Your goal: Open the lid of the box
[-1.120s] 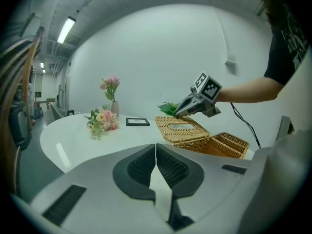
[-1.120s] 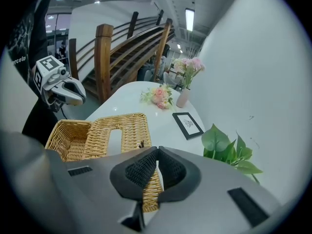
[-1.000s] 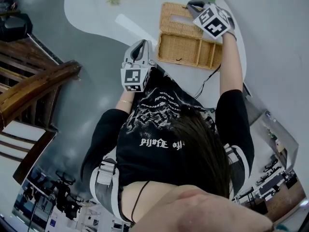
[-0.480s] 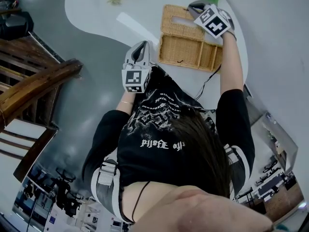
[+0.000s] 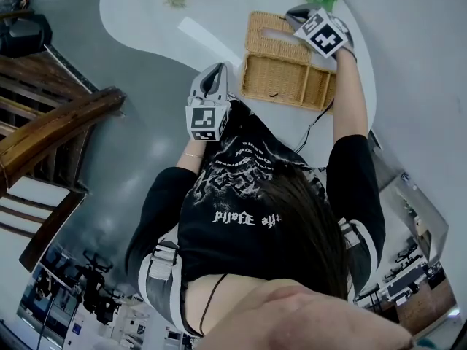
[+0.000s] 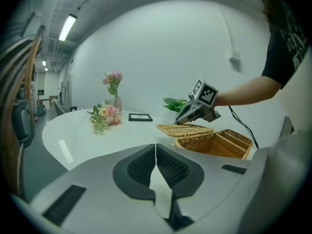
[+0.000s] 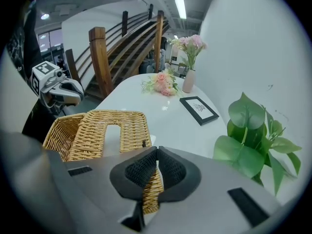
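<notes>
A wicker box (image 5: 288,82) stands open on the white table (image 5: 160,28), showing its empty inside (image 6: 217,144). Its wicker lid (image 5: 273,35) is folded back behind the box, about level with the rim. The lid has a slot cut in it (image 7: 109,130). My right gripper (image 5: 295,13) is at the lid's far edge, shut on the wicker rim (image 7: 157,162). My left gripper (image 5: 213,79) hovers at the table's near edge, left of the box, shut with nothing in it (image 6: 156,152). The left gripper view shows the right gripper (image 6: 195,112) over the lid.
A flower bunch (image 7: 161,84), a vase of pink flowers (image 7: 189,79) and a small black picture frame (image 7: 199,110) lie further along the table. A green leafy plant (image 7: 253,135) stands close to the right gripper. A wooden stair rail (image 5: 51,133) is at the left. A black cable (image 5: 315,122) hangs off the table.
</notes>
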`<state>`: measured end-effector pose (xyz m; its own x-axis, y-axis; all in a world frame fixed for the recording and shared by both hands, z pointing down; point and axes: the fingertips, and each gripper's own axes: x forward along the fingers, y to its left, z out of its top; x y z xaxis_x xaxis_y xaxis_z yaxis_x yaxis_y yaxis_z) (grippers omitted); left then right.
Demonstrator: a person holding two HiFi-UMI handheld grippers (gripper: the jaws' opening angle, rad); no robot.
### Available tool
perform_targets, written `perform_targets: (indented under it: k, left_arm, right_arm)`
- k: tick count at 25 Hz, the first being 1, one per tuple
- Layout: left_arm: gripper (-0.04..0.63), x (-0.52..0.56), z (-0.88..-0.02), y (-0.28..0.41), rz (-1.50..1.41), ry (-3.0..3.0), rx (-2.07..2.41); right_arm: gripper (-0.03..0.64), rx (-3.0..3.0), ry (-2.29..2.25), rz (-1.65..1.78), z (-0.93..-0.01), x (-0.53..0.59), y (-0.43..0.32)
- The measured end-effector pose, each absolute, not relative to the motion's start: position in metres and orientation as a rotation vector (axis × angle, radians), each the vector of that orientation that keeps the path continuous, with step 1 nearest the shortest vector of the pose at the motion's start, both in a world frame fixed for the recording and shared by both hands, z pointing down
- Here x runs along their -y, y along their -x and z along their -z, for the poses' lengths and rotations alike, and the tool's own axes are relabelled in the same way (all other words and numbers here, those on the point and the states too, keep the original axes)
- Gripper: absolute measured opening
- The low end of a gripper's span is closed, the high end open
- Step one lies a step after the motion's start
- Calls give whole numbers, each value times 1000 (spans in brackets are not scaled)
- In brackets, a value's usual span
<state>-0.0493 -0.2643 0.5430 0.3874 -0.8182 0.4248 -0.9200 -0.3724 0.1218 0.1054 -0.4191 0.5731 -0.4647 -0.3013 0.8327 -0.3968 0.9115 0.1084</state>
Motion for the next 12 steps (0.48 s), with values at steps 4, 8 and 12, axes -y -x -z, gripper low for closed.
perform_targets:
  k: [4,8,12]
  left_arm:
    - [25,265,-544,52,-424,-2305,1522]
    - [25,265,-543,54,-423,-2299,1530]
    - [25,263,-545,56,-427,-2291,1529]
  right_arm:
    - [35,2081,-489,-154,-581,419,-105]
    - [35,2075,-483,-187,-585,418,-105]
    - [44,2080,-517,-202,-586,420,-106]
